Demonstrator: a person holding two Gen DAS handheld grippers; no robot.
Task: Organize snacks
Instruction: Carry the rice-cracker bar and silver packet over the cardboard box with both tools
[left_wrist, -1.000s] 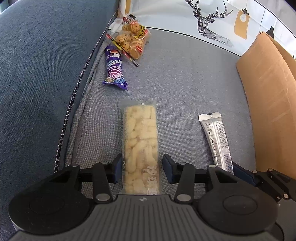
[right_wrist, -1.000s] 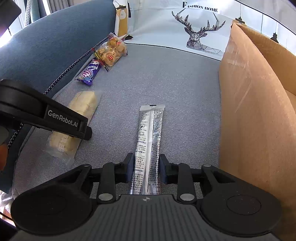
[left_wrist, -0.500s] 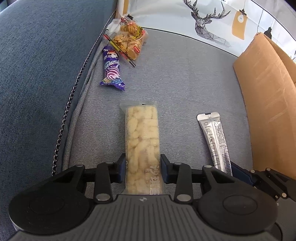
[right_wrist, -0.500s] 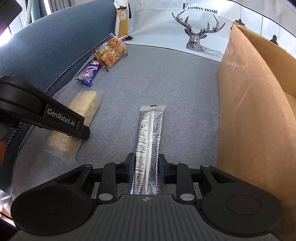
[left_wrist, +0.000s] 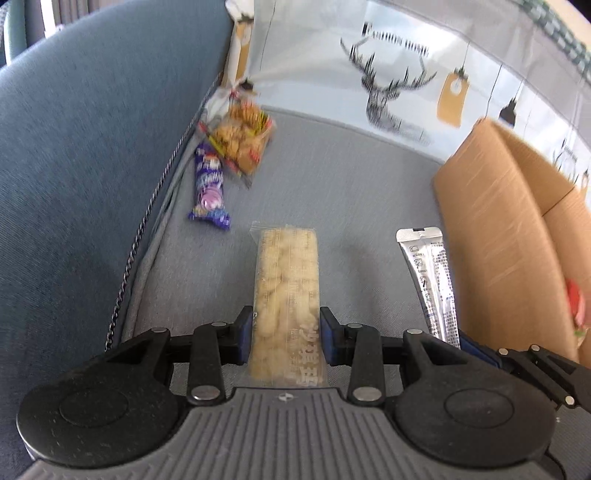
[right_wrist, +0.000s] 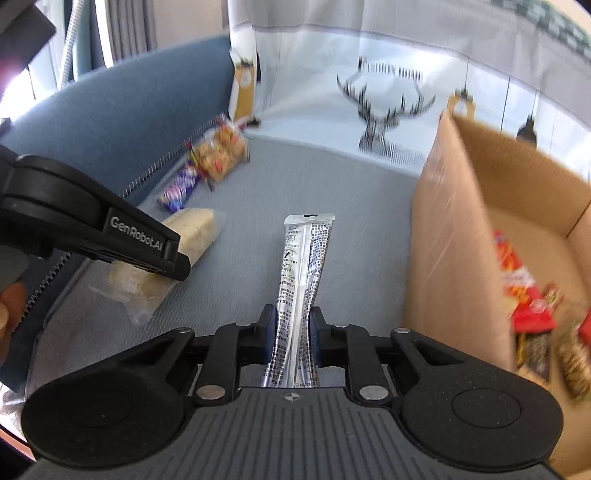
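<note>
Cardboard box (right_wrist: 454, 266) holds red snack packs (right_wrist: 517, 280), other pkts blurred.

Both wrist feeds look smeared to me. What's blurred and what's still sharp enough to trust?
Left wrist view: the biscuit bag and purple wrapper at the back are motion-smeared, while the puffed snack pack between the left gripper fingers is sharp. Right wrist view: the cardboard box and the deer print are smeared; the silver sachet in the right gripper reads crisp.
</note>
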